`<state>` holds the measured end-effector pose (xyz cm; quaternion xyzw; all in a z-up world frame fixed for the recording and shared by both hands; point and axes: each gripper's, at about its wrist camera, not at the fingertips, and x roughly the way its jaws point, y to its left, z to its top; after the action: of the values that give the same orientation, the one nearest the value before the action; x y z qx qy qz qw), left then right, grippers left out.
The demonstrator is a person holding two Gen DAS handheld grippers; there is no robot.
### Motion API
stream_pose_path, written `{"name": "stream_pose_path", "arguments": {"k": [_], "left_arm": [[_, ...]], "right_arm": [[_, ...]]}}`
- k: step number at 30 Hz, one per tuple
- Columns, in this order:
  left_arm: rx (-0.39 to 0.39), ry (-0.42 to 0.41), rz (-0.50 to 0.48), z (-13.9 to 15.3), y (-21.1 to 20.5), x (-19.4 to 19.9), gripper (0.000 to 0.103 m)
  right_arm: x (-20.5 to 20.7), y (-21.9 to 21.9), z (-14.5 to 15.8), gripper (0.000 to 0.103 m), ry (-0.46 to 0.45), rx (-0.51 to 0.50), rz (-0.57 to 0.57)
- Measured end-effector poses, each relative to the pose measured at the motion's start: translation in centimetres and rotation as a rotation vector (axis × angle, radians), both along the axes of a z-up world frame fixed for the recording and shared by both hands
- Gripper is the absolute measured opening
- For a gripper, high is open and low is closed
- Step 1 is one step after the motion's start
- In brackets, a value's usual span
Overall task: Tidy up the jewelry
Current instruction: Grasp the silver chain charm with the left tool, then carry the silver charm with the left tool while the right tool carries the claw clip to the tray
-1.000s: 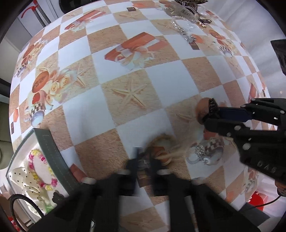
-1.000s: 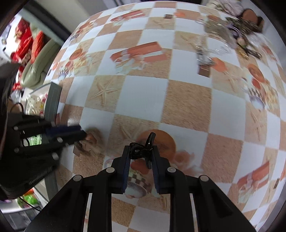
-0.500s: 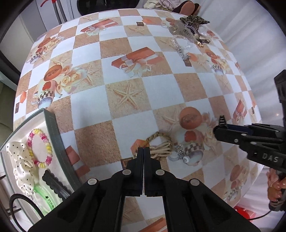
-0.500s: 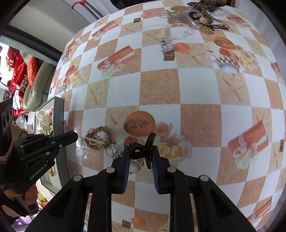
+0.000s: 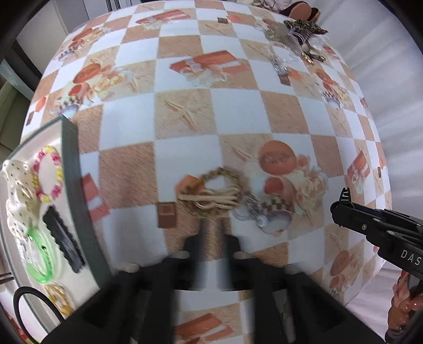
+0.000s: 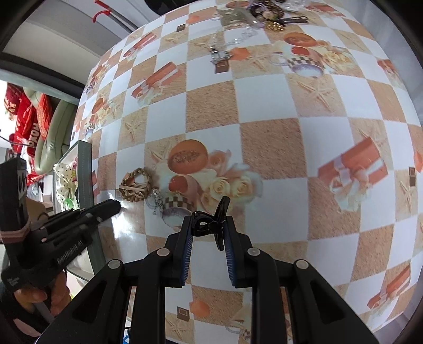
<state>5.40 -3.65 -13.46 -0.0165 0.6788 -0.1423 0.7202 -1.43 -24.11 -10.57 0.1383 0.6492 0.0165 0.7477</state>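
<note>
A braided straw bracelet [image 5: 211, 190] [image 6: 136, 185] lies on the checked tablecloth, with a small silver piece [image 5: 252, 205] beside it. My left gripper [image 5: 211, 239] hovers just short of the bracelet. Its blurred jaws are opening and nothing is between them. From the right wrist view the left gripper [image 6: 111, 206] comes in at the left, its tip near the bracelet. My right gripper [image 6: 207, 232] is shut on a black claw clip [image 6: 211, 225] held above the cloth. It also shows at the right edge of the left wrist view as the right gripper [image 5: 343, 203].
A dark-rimmed tray [image 5: 76, 198] at the left holds a pink-yellow bead bracelet [image 5: 49, 174], a dotted white bow [image 5: 15, 190], a green bangle [image 5: 39, 254] and a black comb [image 5: 63, 243]. A heap of jewelry [image 5: 296, 34] [image 6: 253, 13] lies at the far end.
The left jaws, shut half a second ago, have parted. Both hands have shifted and rolled over the table. The right gripper still holds the clip.
</note>
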Motion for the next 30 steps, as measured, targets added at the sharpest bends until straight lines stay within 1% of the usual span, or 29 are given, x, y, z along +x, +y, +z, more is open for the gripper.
{"name": "stream_pose_path", "arguments": {"k": [1,2,3,4,6,7,9,10,11,12,13,15,17,18,19,20,22,23,24,25,27,28,30], "left_arm": [[0.013,-0.003,0.004,0.0,-0.4,-0.2,0.101],[0.028,-0.017,-0.003,-0.1,-0.9,-0.5,0.103],[0.026,-0.021,-0.010,-0.1,-1.4,-0.6,0.103],[-0.015,-0.025,-0.022,-0.1,-1.6,-0.7,0.103],[0.004,-0.031,-0.003,-0.4,-2.3,-0.7,0.103],[0.029,-0.033,0.014,-0.7,-2.5,-0.7,0.103],[0.019,-0.019,0.037,-1.4,-3.0,-0.5,0.103],[0.015,-0.009,0.050,-1.9,-3.4,-0.4,0.100],[0.018,-0.001,0.054,-2.4,-3.8,-0.3,0.095],[0.023,0.012,0.050,-3.0,-4.2,-0.3,0.086],[0.023,0.027,0.046,-3.4,-4.7,-0.3,0.080],[0.026,0.048,0.039,-4.4,-5.5,-0.4,0.073],[0.051,0.028,0.031,-4.7,-6.2,-0.6,0.072],[0.048,0.024,0.028,-4.8,-6.4,-0.6,0.072],[0.046,0.020,0.029,-4.8,-6.7,-0.6,0.071],[0.050,0.016,0.029,-4.9,-6.9,-0.5,0.068],[0.072,-0.003,0.022,-4.9,-7.4,-0.4,0.053],[0.081,-0.012,0.012,-4.9,-7.5,-0.3,0.048],[0.087,-0.023,0.002,-4.8,-7.4,-0.3,0.032],[0.084,-0.031,-0.010,-4.7,-7.5,-0.2,0.014],[0.044,-0.028,-0.017,-4.7,-7.4,0.2,0.014],[0.100,-0.043,0.005,-4.6,-7.2,0.3,0.013],[0.063,-0.061,0.003,-4.0,-7.6,0.6,0.013]], "right_arm": [[-0.1,-0.2,0.0,0.025,0.001,0.000,-0.006],[-0.2,-0.4,0.0,0.025,0.001,0.000,-0.010],[-0.4,-0.8,0.1,0.025,0.001,0.000,-0.018],[-0.5,-1.0,0.1,0.025,0.000,0.000,-0.021],[-0.8,-1.6,0.1,0.025,0.001,0.001,-0.033],[-1.0,-1.8,0.1,0.025,0.002,0.000,-0.037],[-1.3,-2.3,0.1,0.025,0.004,-0.002,-0.046],[-1.4,-2.6,0.1,0.025,0.004,-0.002,-0.050],[-1.6,-2.8,0.1,0.025,0.005,-0.003,-0.054],[-1.8,-3.1,0.2,0.025,0.005,-0.004,-0.059],[-2.0,-3.3,0.2,0.025,0.006,-0.004,-0.065],[-2.3,-3.8,0.3,0.025,0.008,-0.005,-0.072],[-2.6,-4.2,0.3,0.025,0.009,-0.006,-0.078],[-2.7,-4.4,0.4,0.025,0.009,-0.007,-0.083],[-2.8,-4.5,0.4,0.025,0.009,-0.007,-0.087],[-2.9,-4.6,0.4,0.025,0.009,-0.007,-0.090],[-3.0,-4.8,0.3,0.025,0.011,-0.007,-0.093],[-3.1,-4.8,0.3,0.025,0.012,-0.007,-0.094],[-3.1,-4.9,0.3,0.025,0.012,-0.006,-0.095],[-3.2,-4.9,0.4,0.025,0.012,-0.005,-0.095],[-3.3,-4.8,0.4,0.025,0.011,-0.006,-0.094],[-3.4,-4.7,0.4,0.025,0.011,-0.007,-0.093],[-3.5,-4.7,0.6,0.025,0.007,-0.008,-0.094]]}}
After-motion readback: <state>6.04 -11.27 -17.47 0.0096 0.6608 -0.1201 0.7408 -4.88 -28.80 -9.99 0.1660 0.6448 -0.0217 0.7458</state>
